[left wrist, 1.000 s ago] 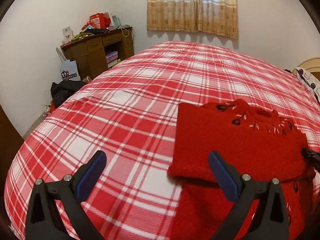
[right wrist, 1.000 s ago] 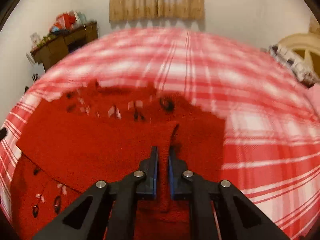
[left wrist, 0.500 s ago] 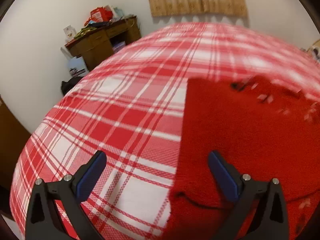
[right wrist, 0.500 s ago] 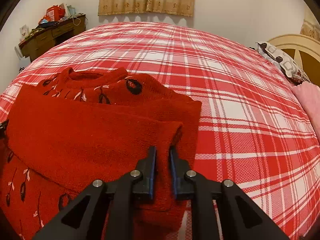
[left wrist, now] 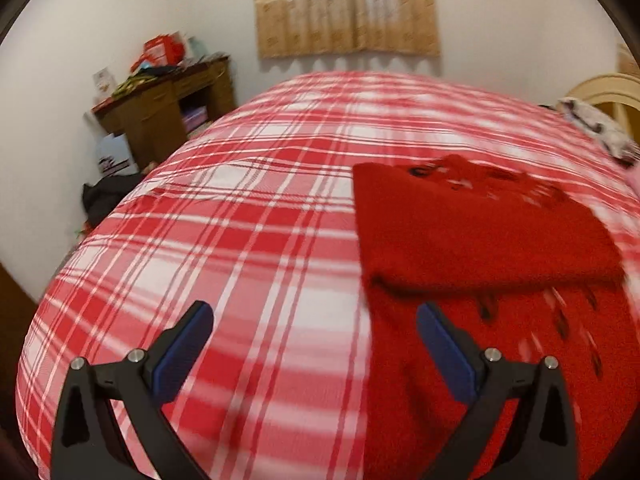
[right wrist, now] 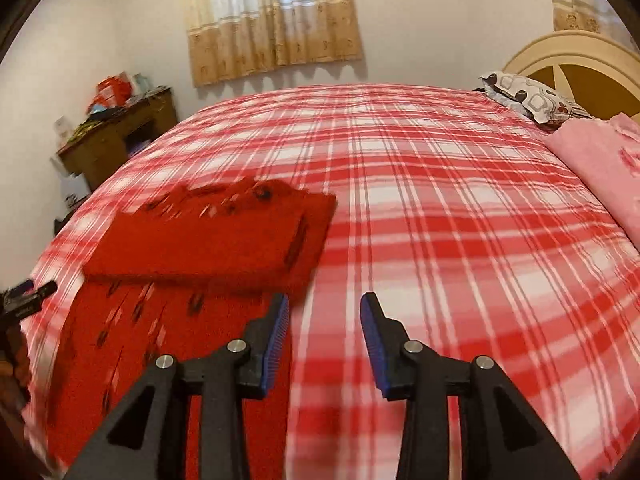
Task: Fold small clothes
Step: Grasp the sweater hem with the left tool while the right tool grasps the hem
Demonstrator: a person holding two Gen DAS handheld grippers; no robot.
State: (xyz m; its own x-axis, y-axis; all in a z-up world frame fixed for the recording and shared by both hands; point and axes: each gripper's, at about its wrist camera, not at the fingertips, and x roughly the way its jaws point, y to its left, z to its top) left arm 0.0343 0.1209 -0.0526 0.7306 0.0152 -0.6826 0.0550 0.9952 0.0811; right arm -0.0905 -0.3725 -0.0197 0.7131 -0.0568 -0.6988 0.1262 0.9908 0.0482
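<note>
A small red knitted sweater point(left wrist: 480, 240) with dark and white stitched marks lies on the red and white plaid bedspread point(left wrist: 260, 220), its sleeve part folded across the body. My left gripper point(left wrist: 314, 332) is open and empty, above the bed at the sweater's left edge. In the right wrist view the sweater point(right wrist: 208, 248) lies to the left, and my right gripper point(right wrist: 324, 320) is open and empty just off its right edge. The tip of the left gripper point(right wrist: 28, 296) shows at the far left.
A wooden desk point(left wrist: 160, 112) with clutter stands by the far wall left of the bed. A patterned pillow point(right wrist: 528, 96) and a pink blanket point(right wrist: 600, 160) lie at the bed's head on the right, by a cream headboard point(right wrist: 576, 56).
My right gripper let go of the sweater's fold, opened and drew back. The fold now lies flat. My left gripper stayed open and shifted a little.
</note>
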